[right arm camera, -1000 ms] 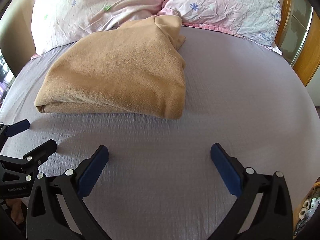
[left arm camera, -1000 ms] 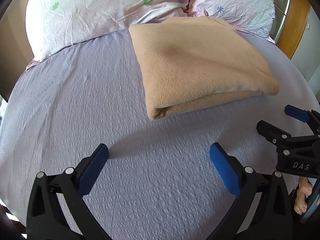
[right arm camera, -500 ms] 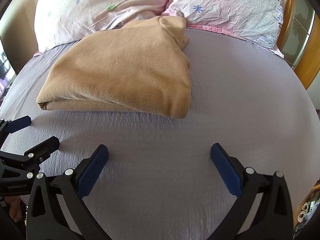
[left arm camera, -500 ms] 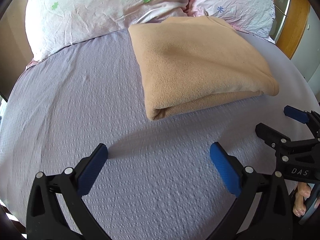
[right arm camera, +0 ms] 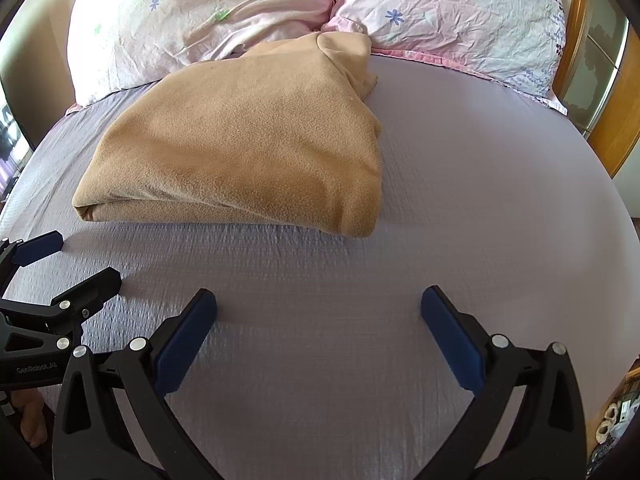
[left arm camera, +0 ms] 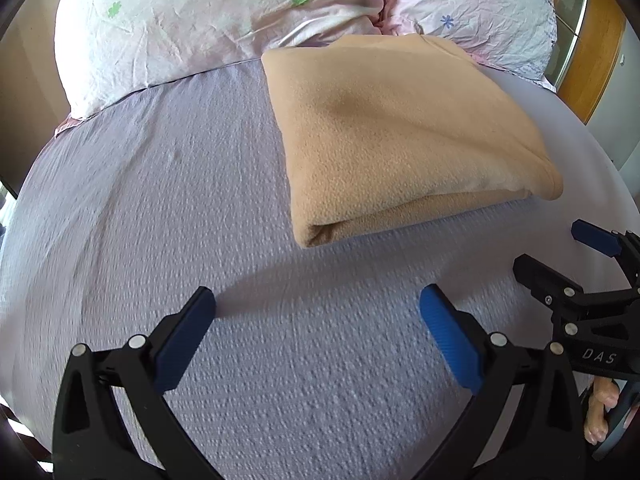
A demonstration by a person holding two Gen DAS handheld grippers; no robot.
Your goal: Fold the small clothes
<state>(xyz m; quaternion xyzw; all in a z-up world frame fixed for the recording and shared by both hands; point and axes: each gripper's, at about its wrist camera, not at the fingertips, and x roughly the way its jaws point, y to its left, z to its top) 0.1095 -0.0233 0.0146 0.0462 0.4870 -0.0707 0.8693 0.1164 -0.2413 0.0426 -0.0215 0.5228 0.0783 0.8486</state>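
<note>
Both views came slightly closer to the folded cloth (left arm camera: 404,136); left gripper (left arm camera: 318,320) and right gripper (right arm camera: 319,322) stand wide apart, empty, over the sheet (right arm camera: 480,184).

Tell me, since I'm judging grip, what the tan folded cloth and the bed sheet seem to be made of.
The tan folded cloth looks like fleece: matte, fuzzy nap, thick soft folds. The bed sheet looks like thin woven cotton, perhaps seersucker: a matte lilac surface with fine puckered ridges. Neither can be confirmed by sight alone.

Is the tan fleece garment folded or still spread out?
Folded. The tan fleece garment lies as a compact stack on the bed sheet, doubled layers showing along its near edge; both grippers are open and clear.
</note>
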